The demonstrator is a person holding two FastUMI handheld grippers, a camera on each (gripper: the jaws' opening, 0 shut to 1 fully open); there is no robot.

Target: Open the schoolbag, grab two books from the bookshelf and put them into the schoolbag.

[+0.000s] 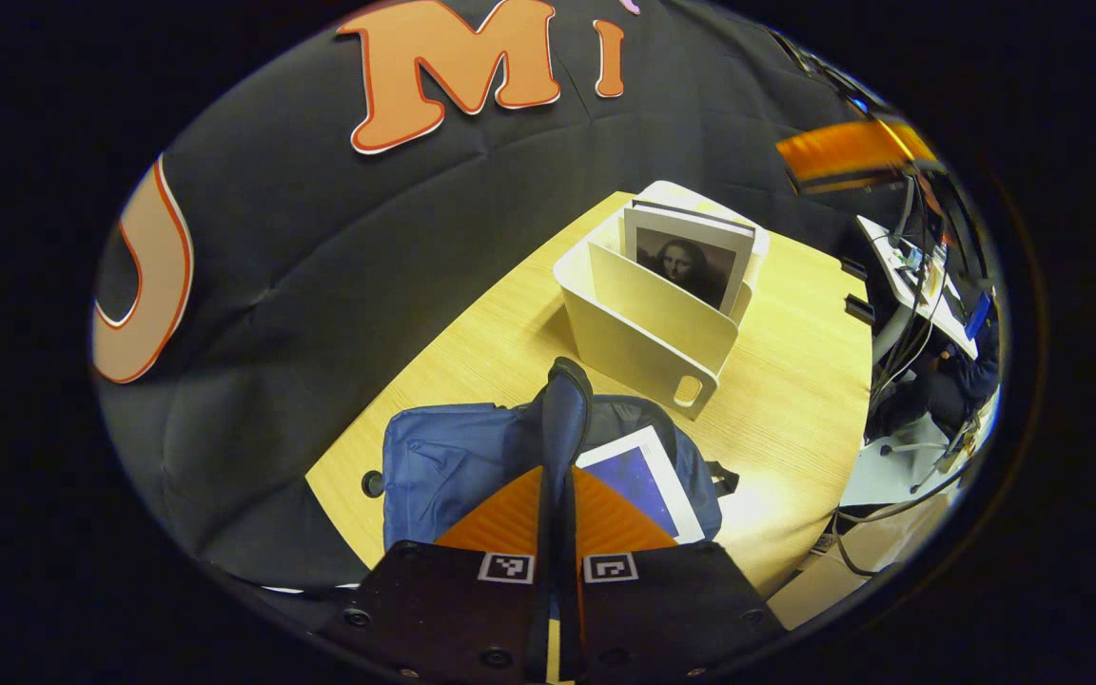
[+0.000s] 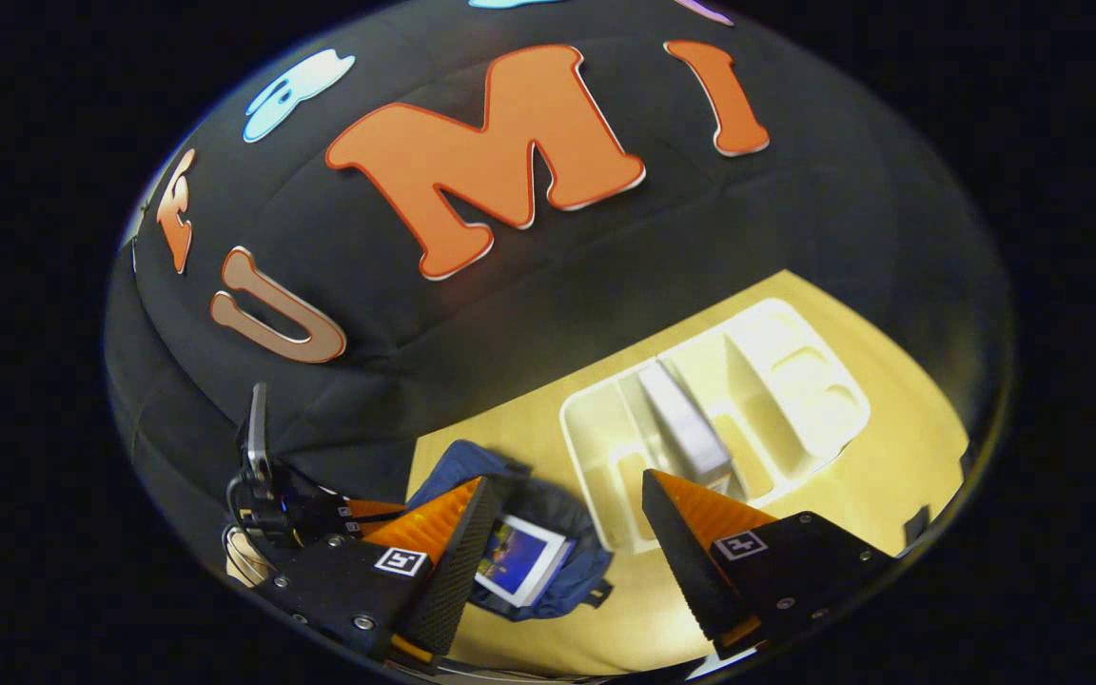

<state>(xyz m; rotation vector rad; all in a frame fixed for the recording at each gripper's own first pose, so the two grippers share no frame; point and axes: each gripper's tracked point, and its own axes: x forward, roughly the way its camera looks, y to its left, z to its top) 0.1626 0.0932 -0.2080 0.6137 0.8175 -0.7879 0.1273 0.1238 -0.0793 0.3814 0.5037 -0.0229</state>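
The blue schoolbag (image 1: 443,466) lies open on the wooden table (image 1: 795,400). My left gripper (image 1: 557,473) is shut on a raised fold of the bag's edge, holding the mouth open. A blue-covered book (image 1: 645,480) with a white border sticks out of the opening. Behind the bag stands the white bookshelf (image 1: 643,328), with a portrait-cover book (image 1: 691,259) upright in it. In the right gripper view, my right gripper (image 2: 572,533) hangs open and empty above the bag (image 2: 453,468), the blue-covered book (image 2: 518,561) and the shelf (image 2: 795,400), where a book (image 2: 686,428) stands.
The black booth wall runs close behind the table's far side. In the left gripper view, a desk with cables and an office chair (image 1: 929,400) stand beyond the table's right edge. Bare tabletop (image 2: 852,495) lies to the right of the shelf.
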